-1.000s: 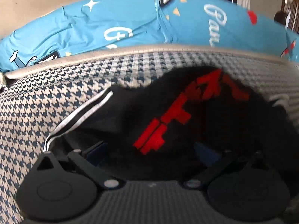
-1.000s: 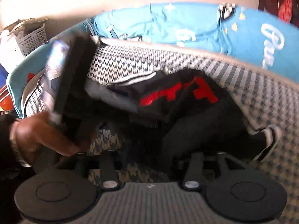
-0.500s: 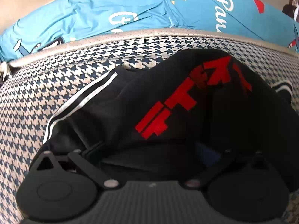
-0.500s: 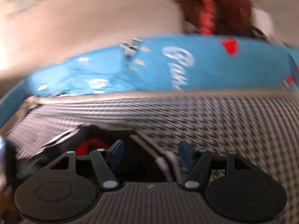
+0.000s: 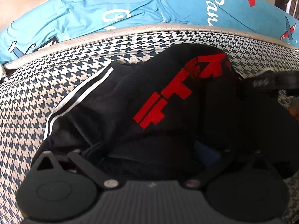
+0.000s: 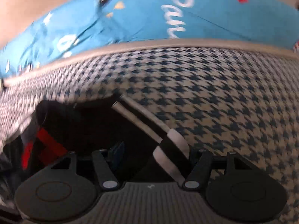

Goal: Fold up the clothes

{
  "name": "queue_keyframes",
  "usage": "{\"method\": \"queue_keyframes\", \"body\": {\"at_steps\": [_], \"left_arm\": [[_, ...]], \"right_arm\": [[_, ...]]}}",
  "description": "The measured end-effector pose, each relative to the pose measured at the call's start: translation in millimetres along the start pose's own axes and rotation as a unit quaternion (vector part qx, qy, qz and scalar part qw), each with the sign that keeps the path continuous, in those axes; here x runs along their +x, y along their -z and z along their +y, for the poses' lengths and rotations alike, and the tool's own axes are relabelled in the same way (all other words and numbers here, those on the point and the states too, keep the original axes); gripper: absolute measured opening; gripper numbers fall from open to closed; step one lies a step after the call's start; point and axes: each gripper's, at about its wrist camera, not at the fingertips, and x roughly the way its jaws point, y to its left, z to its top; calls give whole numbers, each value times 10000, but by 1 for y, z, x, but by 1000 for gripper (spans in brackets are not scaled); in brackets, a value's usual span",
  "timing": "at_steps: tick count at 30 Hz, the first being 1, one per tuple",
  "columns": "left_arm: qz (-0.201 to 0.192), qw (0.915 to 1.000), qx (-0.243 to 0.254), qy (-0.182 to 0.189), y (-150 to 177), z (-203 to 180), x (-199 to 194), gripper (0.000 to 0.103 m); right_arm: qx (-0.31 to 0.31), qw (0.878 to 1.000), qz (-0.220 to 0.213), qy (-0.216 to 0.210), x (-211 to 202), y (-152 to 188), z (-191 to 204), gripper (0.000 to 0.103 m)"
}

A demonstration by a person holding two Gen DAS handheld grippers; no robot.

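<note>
The black garment with red lettering (image 5: 168, 100) lies bunched on the houndstooth cushion (image 5: 28, 93). The left gripper (image 5: 149, 149) is buried in cloth, so its state is unclear. The right gripper (image 6: 155, 153) stands spread around the white-striped cuff (image 6: 168, 145), apparently unclamped. Close squarely on the hem, then keep both edges level.

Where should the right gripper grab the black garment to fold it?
Probably the striped cuff, approached from the near side. It lies flat at the edge of the black garment, in front of the right gripper, on the houndstooth surface.
</note>
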Motion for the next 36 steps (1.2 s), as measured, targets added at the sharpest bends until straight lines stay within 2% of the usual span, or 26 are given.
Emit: {"method": "queue_keyframes", "body": {"at_steps": [2,4,6,7,10,14,18,20,21,24,25,30,36], "left_arm": [[-6,10000,0,24,0,0,-2,103],[-34,10000,3,43,0,1,-3,103],[-66,10000,16,55,0,1,-5,103],[-88,9999,25,55,-1,1,-5,103],[-248,9997,-28,54,-5,2,-11,103],[-456,9988,-144,145,-10,4,-18,103],[-684,9970,-237,262,-17,6,-27,103],[-771,9958,-313,390,-19,8,-31,103],[-804,9951,-345,453,-20,9,-33,103],[-946,9936,-395,483,-26,15,-38,103],[-1006,9930,-414,457,-28,18,-40,103],[-1244,9902,-575,272,-46,43,-41,103],[-1098,9920,-615,37,-70,76,-11,103]], "right_arm": [[-303,9995,-79,102,-1,1,11,46],[-379,9991,-158,117,-2,0,15,23],[-330,9991,-206,154,-2,-2,13,13],[-286,9992,-227,161,-2,-4,11,11],[-35,9987,-477,157,-10,-12,2,10],[448,9934,-979,392,-30,-30,-20,10],[992,9775,-1639,878,-50,-45,-40,10],[1297,9672,-1669,1412,-51,-50,-46,10],[1330,9647,-1601,1617,-49,-51,-47,12],[1317,9589,-1452,2052,-49,-54,-44,37],[1325,9562,-1433,2181,-50,-54,-43,37],[1133,9755,-1249,1411,-44,-54,-35,38],[893,9897,-1017,474,-36,-54,-25,38]]}}
